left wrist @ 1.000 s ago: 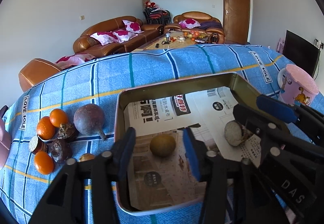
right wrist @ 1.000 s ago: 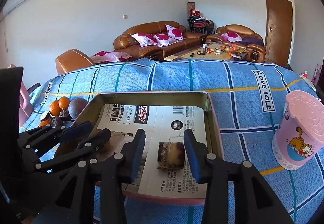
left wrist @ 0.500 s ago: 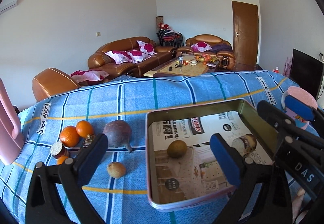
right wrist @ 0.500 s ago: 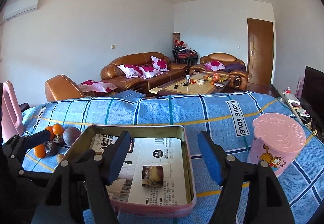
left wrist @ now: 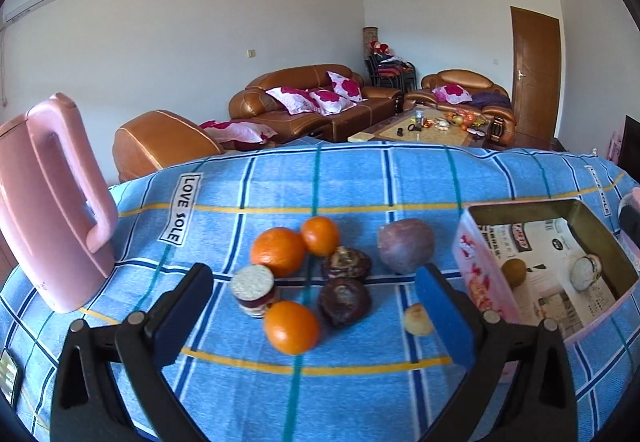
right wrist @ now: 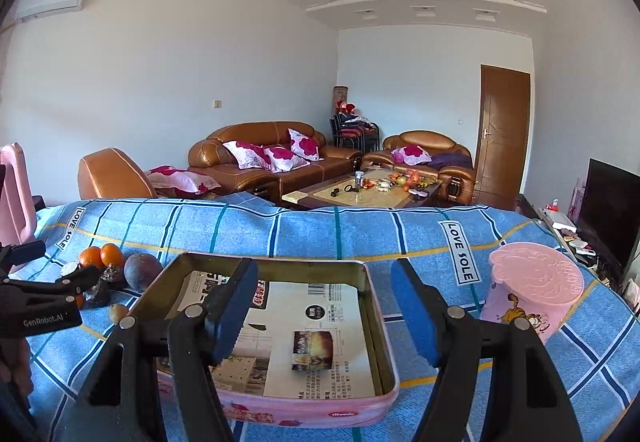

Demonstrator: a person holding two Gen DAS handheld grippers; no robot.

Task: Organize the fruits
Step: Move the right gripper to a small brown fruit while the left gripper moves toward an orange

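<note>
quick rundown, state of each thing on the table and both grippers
left gripper: open, empty, over the fruit pile
right gripper: open, empty, above the tin
tin: lidless, paper-lined, holding two fruit pieces
oranges: three, loose on the cloth
purple round fruit: whole, on the cloth
cut fruit piece: cut face up
kettle: upright, lid shut
pink cup: upright, lidded

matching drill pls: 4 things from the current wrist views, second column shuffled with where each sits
Things:
1. pink plastic kettle
2. pink lidded cartoon cup
3. small round yellow-brown fruit
4. nearest round orange

Places:
A. inside the paper-lined pink metal tin
B. on the blue plaid cloth, between the left gripper fingers
C. far left of the cloth
D. right of the tin

Pairs: 1-C, 2-D, 3-A, 4-B
</note>
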